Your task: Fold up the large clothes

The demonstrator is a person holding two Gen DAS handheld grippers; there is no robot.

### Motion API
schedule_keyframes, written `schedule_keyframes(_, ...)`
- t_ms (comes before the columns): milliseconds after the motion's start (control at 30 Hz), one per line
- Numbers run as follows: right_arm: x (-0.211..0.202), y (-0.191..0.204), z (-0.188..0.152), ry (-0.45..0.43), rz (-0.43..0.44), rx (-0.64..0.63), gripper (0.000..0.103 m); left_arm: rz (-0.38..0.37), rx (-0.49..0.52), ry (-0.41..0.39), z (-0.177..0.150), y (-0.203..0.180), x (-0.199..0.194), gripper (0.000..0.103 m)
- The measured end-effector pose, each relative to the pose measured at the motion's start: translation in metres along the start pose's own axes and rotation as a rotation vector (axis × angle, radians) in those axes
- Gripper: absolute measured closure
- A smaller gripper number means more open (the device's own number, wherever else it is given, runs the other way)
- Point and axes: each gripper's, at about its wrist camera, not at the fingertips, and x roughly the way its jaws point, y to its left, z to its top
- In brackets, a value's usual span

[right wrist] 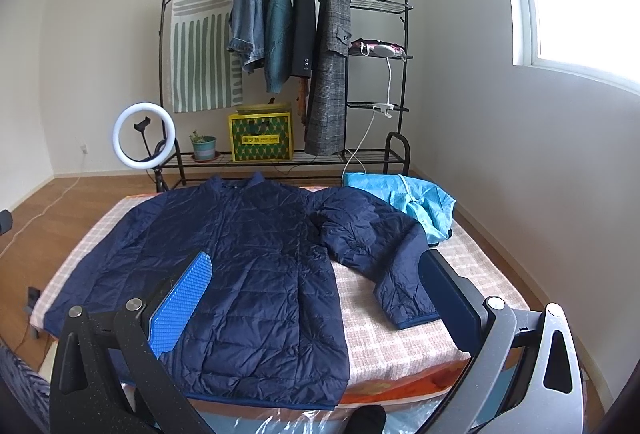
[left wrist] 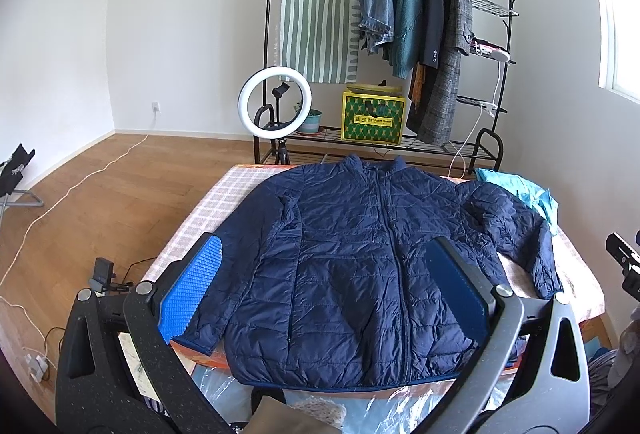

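The jacket lies flat and zipped, front up, across the centre of the surface; its hem hangs just over the near edge at the bottom of both frames. 1 sleeve lies bent at centre right of the right view, its cuff near the teal garment. Left tool and right tool both gape wide, holding nothing. The fabric looks slick and puffy — a pinch may catch only the top layer, so the fold drags crooked; the overhanging hem could pull the whole jacket off; a careless sleeve sweep might snag the teal garment.
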Motion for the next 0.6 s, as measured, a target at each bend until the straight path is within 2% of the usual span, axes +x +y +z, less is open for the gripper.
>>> schedule_keyframes(600,0.0,0.0024,-0.0009,-0.001,0.005,0.002,0.0,-0.002,-0.007,0.0,0.004,0.0014,-0.0006,0.0)
